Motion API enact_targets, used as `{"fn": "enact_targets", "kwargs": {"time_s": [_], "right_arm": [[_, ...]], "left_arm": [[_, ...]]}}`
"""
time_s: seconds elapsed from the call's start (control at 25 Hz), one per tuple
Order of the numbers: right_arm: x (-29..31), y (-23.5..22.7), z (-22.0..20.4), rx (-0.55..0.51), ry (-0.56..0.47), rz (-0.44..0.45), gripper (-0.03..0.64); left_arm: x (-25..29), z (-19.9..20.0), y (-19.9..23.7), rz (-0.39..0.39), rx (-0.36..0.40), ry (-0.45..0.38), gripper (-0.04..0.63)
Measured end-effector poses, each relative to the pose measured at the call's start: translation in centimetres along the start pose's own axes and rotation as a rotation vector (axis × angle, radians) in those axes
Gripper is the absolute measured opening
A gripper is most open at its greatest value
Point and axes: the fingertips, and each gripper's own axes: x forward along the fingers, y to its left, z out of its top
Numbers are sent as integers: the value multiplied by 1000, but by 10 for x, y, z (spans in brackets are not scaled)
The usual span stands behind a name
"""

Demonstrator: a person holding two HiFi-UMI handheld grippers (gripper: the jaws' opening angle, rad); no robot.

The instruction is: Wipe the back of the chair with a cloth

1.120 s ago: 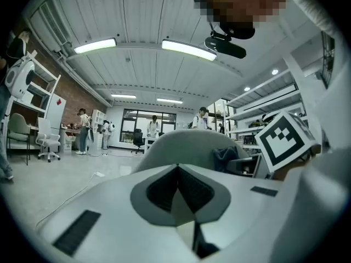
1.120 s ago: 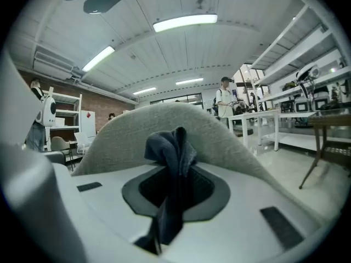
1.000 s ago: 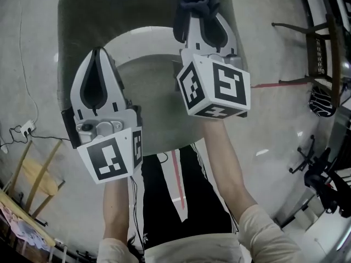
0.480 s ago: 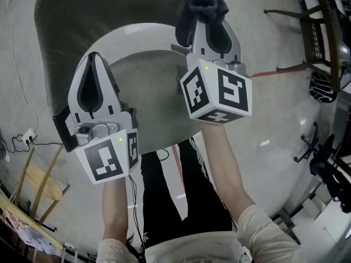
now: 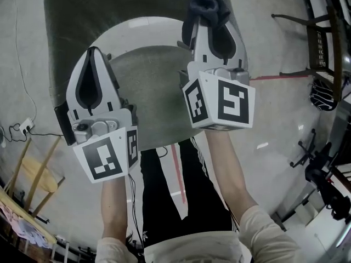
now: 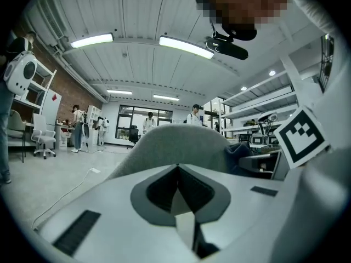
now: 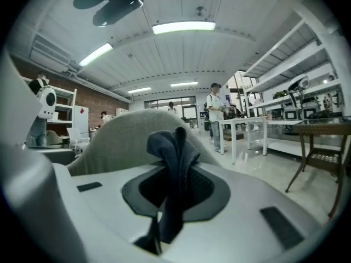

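Seen from above, the chair has a grey-green fabric back point(image 5: 109, 4), a white shell rim point(image 5: 140, 26) and a grey seat point(image 5: 151, 97). My right gripper point(image 5: 206, 19) is shut on a dark blue cloth point(image 5: 207, 1), which bunches out past its tips at the right end of the chair's top. In the right gripper view the cloth point(image 7: 175, 147) stands between the jaws in front of the chair back point(image 7: 129, 133). My left gripper point(image 5: 94, 51) hangs over the chair's left side, shut with nothing in it. Its view shows the jaws meeting point(image 6: 176, 167) before the grey back point(image 6: 175, 141).
A dark wooden chair point(image 5: 323, 37) stands at the right, and a red line point(image 5: 269, 78) crosses the concrete floor. At the left are a power strip with cable point(image 5: 24, 127) and a wooden frame point(image 5: 33, 174). Shelves, a white table point(image 7: 247, 122) and several people stand further off.
The right gripper with the cloth has edged slightly to the right along the chair's top. The left gripper has hardly moved. Both stay shut.
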Motion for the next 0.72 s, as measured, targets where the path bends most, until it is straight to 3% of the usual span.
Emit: {"fn": "enact_targets", "kwargs": {"time_s": [0.36, 0.56, 0.72], "right_arm": [[-8, 153, -3, -25, -48, 509, 58], [-32, 243, -27, -29, -9, 784, 58], [-50, 277, -51, -29, 50, 966, 58]], "left_arm": [[-44, -7, 43, 153, -33, -32, 15], [-84, -10, 82, 273, -87, -73, 15], [-107, -16, 84, 320, -52, -72, 15]]}}
